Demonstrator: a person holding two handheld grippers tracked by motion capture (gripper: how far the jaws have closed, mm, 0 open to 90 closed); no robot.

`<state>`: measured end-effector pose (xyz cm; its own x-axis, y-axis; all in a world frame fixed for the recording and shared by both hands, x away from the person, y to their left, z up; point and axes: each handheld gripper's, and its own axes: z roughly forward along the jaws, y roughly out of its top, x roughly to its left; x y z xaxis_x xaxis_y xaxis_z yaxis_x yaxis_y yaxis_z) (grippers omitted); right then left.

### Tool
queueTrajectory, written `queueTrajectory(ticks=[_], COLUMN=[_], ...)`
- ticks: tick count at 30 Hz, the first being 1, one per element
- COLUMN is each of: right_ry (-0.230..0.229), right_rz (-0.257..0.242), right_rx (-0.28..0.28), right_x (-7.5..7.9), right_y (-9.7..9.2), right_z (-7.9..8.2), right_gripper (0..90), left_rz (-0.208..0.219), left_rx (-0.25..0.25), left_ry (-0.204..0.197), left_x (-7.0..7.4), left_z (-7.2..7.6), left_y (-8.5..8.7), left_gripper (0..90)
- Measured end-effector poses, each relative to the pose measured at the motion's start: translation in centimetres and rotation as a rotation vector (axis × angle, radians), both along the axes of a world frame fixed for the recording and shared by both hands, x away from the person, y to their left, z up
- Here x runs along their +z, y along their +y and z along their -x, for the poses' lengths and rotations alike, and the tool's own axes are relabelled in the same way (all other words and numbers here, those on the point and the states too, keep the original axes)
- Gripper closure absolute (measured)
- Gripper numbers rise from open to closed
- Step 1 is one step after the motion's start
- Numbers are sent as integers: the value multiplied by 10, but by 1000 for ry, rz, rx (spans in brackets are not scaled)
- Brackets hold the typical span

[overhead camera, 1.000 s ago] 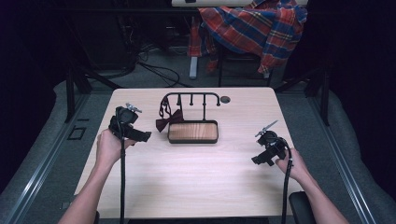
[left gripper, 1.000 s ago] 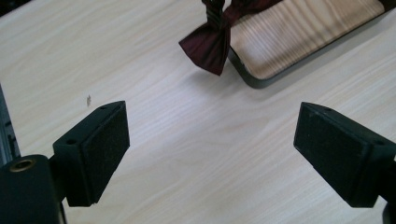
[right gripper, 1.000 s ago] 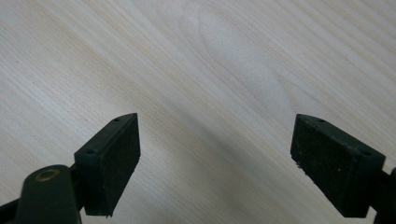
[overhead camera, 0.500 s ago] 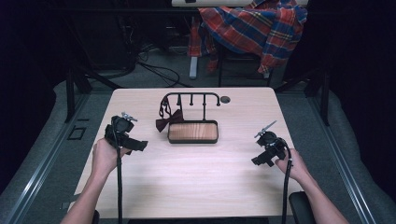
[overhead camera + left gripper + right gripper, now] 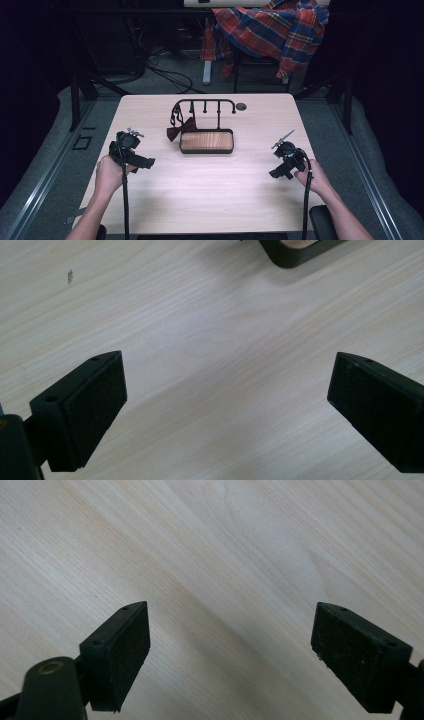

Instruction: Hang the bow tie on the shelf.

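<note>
no legible text or labels

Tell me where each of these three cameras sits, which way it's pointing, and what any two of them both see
High view: above the person's side, looking forward and down at the wooden table, the hook stand with tray and bow tie; forearms, left tool, right tool.
Left gripper view: on the left tool, facing down at the table; open jaws, tray corner.
Right gripper view: on the right tool, facing bare tabletop; open jaws.
Shared: tabletop in all; tray in high and left.
</note>
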<state>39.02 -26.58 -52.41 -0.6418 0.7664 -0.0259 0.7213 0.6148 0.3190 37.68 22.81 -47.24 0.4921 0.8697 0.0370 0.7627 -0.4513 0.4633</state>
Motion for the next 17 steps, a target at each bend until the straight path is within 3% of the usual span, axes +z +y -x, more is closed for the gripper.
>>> queueTrajectory(ticks=[3,5,6,8,10,17], right_ry=[2,-13,5,8,11,34], right_rz=[16,-1,27,32,8,58], right_rx=[6,-11,9,12,-12,29], right_x=[0,-1,0,0,-3,-1], right_y=[0,1,1,0,1,1], right_z=[0,1,-1,-1,-1,-3], right_gripper=[157,157,157,157,158,157], left_rz=[4,1,1,18,31,62], left_rx=[9,11,15,27,43,71], left_ry=[11,15,15,20,17,6], left_x=[-6,-10,-12,-15,-18,-22], left_z=[2,3,3,3,3,1], left_y=[3,6,7,11,15,23], left_gripper=[16,16,4,1,1,1])
